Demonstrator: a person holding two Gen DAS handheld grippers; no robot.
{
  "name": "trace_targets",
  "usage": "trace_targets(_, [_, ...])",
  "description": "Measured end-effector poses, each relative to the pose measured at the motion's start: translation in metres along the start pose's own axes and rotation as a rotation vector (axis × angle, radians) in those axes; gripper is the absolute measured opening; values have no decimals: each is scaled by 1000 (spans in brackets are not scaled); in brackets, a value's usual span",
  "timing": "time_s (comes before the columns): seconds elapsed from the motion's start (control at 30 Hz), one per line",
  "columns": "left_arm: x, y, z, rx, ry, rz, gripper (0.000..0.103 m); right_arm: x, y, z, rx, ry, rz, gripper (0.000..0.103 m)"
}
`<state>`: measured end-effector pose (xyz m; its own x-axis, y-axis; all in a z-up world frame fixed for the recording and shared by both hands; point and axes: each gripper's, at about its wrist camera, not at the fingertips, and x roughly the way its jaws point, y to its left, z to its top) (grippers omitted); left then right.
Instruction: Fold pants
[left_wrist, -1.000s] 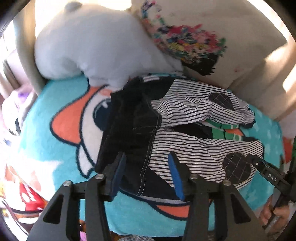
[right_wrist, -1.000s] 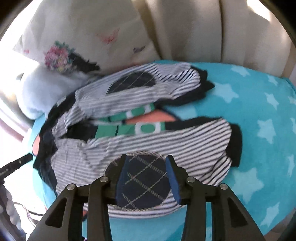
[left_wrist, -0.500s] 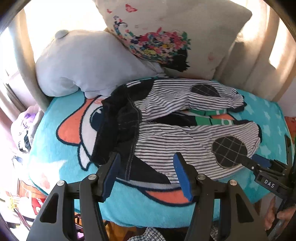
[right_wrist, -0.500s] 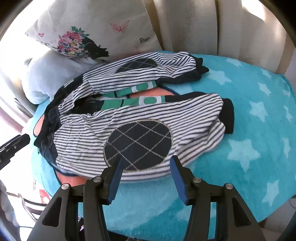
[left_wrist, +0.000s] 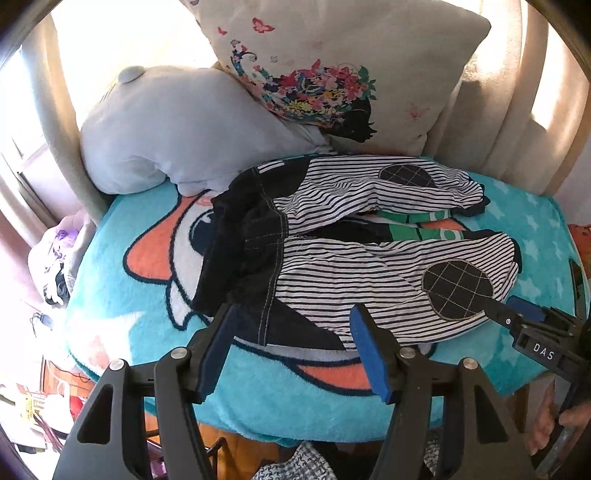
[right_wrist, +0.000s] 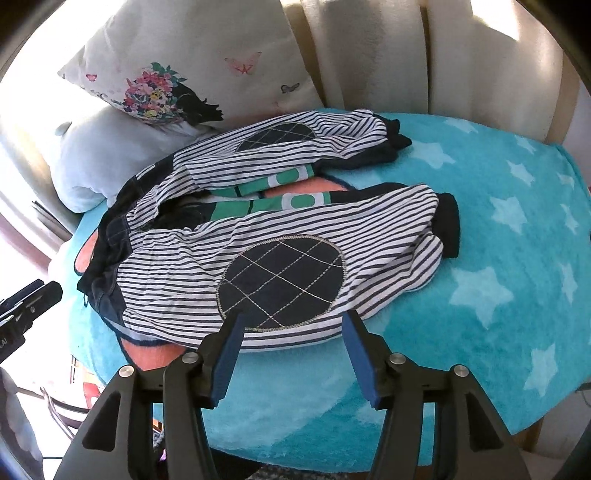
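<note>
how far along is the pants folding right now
Barely started. Done: the striped pants lie spread on the teal blanket, legs apart, no fold made. In hand: nothing; the left gripper and right gripper are both open near the closer leg. Left: every fold.

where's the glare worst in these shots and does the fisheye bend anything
Left wrist view: window light blows out the upper left behind the grey plush pillow, while the striped pants stay sharp. Right wrist view: the left edge is washed out, sun streaks cross the cream chair back, and the star blanket bulges toward the dark rim.
</note>
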<state>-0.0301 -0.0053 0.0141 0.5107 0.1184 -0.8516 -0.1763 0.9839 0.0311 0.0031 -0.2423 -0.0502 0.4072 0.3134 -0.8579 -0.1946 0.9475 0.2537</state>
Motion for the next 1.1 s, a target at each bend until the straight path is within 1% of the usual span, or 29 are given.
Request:
trace_targets(0.1, [4,10,2,-31,15,-26,63,0,4,2,-4,-6,-8,59])
trace_targets(0.27, [19,35,17,-111,63,-108,63,-1,-5,18,8,-21,-26,60])
trace_targets(0.33, [31,48,30,-131,79,-138,63,0,-13,30,17,-27,-36,60])
trace_targets(0.47, [61,67,61,-129,102,-160,64,6,-34,66,25,-34,-54,62])
trace_targets(0.57, [84,75,85,-86,109,-161,64,18,-50,97,13,-41,-74,63])
trace_targets(0.7, [118,65,121,10,119,-173,64,37,-64,141,-31,-61,-135,63])
trace_targets(0.8, [145,55,143,94,124,-204,64,63,-69,179,-62,-42,-129,63])
trace_targets(0.93, [177,45,164,182,141,-242,64,101,-65,214,-126,1,-128,63])
trace_targets(1.03, [196,42,174,229,157,-275,64,128,-56,234,-181,35,-114,63])
trace_targets(1.1, [205,37,179,279,155,-279,64,141,-50,242,-209,51,-102,63])
